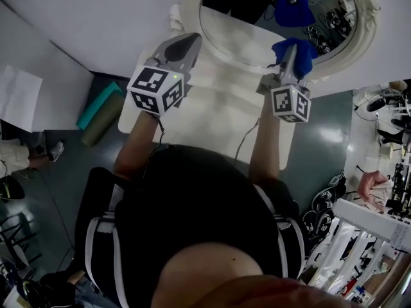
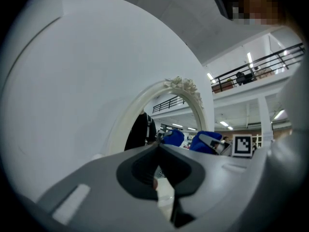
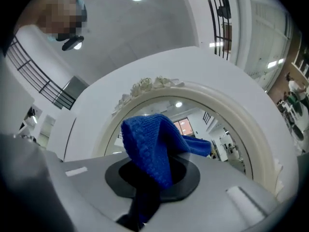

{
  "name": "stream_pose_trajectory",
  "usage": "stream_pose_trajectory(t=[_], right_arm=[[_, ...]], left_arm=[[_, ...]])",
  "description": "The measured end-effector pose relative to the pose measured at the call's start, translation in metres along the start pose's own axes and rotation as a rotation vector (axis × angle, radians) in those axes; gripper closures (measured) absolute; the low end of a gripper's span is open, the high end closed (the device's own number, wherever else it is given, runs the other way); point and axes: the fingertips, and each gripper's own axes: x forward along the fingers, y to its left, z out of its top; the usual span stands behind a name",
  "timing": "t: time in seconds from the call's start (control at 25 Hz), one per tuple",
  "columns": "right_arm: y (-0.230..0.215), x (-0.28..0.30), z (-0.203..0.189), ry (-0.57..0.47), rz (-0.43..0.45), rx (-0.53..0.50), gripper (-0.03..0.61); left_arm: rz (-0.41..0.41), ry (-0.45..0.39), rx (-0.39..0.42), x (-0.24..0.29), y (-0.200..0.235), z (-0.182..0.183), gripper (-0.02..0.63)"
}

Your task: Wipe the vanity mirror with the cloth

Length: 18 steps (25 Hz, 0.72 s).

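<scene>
Head view: at 1 o'clock the right gripper (image 1: pixel 290 50) pinches the blue cloth (image 1: pixel 304 51), which sits at the near rim of the oval mirror (image 1: pixel 250 40). I cannot tell whether the cloth touches the glass. At 11 o'clock the left gripper (image 1: pixel 191 40) points at the white frame (image 1: pixel 190 5), its jaws pressed together with nothing between them. In the right gripper view the cloth (image 3: pixel 147 146) bunches up out of the jaws, in front of the glass.
</scene>
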Motion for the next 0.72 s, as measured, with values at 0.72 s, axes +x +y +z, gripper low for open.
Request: stream_pose_trajectory(t=[0.72], right_arm=[[-0.025, 0.088, 0.103, -0.106, -0.024, -0.331, 0.531]], left_arm=[[-0.012, -0.003, -0.013, 0.003, -0.001, 0.003, 0.604]])
